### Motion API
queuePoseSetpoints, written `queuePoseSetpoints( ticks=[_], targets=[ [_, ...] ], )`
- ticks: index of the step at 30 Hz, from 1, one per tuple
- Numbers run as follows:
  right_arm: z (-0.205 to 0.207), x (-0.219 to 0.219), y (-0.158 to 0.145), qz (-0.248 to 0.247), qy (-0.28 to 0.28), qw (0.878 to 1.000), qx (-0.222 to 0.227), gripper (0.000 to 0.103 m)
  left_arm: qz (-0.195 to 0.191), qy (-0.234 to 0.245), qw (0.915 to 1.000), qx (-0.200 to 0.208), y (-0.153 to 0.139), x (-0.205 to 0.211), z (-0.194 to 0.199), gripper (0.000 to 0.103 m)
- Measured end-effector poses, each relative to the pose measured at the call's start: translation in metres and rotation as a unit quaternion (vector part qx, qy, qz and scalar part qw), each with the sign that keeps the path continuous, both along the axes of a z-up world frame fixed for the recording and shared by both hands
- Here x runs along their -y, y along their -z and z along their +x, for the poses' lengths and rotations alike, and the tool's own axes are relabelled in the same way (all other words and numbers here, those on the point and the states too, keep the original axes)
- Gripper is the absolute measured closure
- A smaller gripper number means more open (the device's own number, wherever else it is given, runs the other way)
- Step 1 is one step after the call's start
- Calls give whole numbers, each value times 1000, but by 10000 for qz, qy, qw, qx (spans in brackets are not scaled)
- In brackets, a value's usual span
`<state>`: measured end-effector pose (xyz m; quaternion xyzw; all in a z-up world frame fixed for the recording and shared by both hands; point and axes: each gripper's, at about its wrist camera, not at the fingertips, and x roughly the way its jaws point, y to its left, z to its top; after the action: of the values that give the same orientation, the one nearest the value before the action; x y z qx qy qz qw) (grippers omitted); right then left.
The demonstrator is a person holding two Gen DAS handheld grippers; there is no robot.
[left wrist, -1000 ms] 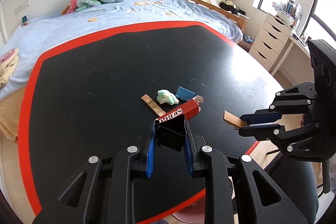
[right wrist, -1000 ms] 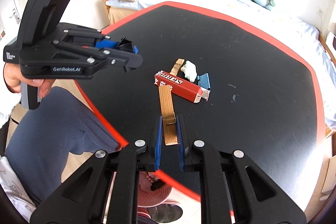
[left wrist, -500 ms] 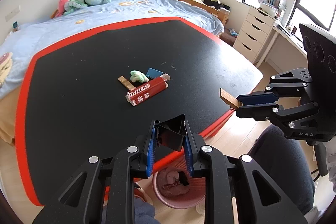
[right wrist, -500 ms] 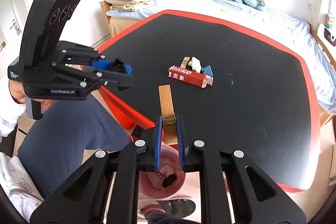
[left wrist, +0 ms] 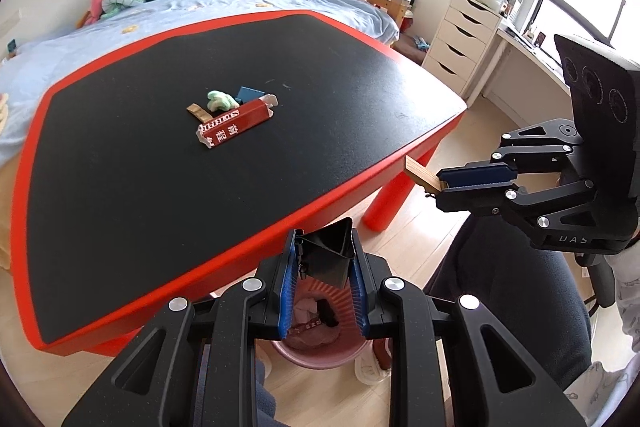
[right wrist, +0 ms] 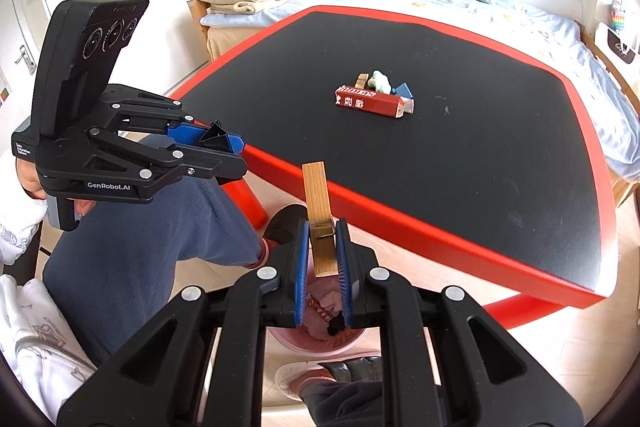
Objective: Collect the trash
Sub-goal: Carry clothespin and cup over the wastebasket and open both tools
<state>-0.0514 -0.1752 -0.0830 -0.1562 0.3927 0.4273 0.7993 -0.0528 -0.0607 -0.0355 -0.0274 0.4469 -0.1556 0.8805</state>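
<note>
My left gripper [left wrist: 323,255] is shut on a black binder clip [left wrist: 326,257] and holds it above a pink trash bin [left wrist: 318,323] on the floor beside the table. My right gripper [right wrist: 322,241] is shut on a wooden clothespin [right wrist: 318,211], also over the bin [right wrist: 320,319]. The bin holds some trash. On the black table [left wrist: 160,115] lie a red carton [left wrist: 236,123], a green crumpled scrap [left wrist: 219,100], a blue piece [left wrist: 250,93] and a second wooden clothespin [left wrist: 199,112]. The left gripper [right wrist: 224,147] shows in the right wrist view, the right gripper [left wrist: 444,183] in the left wrist view.
The table has a red rim [right wrist: 400,215] and red legs [left wrist: 386,203]. The person's legs [right wrist: 140,247] and feet [right wrist: 320,383] are beside the bin. A bed [left wrist: 200,3] stands behind the table, a white drawer unit [left wrist: 460,43] at the right.
Both grippers have pulled back from above the table to beyond its edge, each still holding its object. The pink bin has come into view below them.
</note>
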Motion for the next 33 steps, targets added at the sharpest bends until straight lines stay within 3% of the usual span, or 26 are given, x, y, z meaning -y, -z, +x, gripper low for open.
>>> queuePoseSetpoints(
  ticks=[22,23,24,25,26,27,29,33],
  targets=[
    [-9,4,13,70,-67,9994,-325,89,-91,149,9997,-170,10,10,-7,77],
    [-9,4,15,13,-61,9995,-320,85,-83,141,9997,-181,11,9,-7,74],
    [-9,4,17,-50,-54,9995,-303,78,-73,127,9997,-180,11,9,-6,60],
    [-9,4,18,-81,-37,9995,-299,56,-81,92,9998,-165,11,8,-6,50],
    [-8,5,20,-91,3,9995,-299,34,-113,54,9998,-134,11,6,-6,30],
    [-7,6,20,-49,52,9995,-301,27,-161,-10,9999,-62,10,3,-7,15],
    [-7,8,20,-7,116,9994,-322,13,-131,-94,9999,25,8,1,-8,13],
    [-5,10,21,1,212,9991,-376,7,-71,-198,9998,-11,9,-2,-6,8]
  ],
)
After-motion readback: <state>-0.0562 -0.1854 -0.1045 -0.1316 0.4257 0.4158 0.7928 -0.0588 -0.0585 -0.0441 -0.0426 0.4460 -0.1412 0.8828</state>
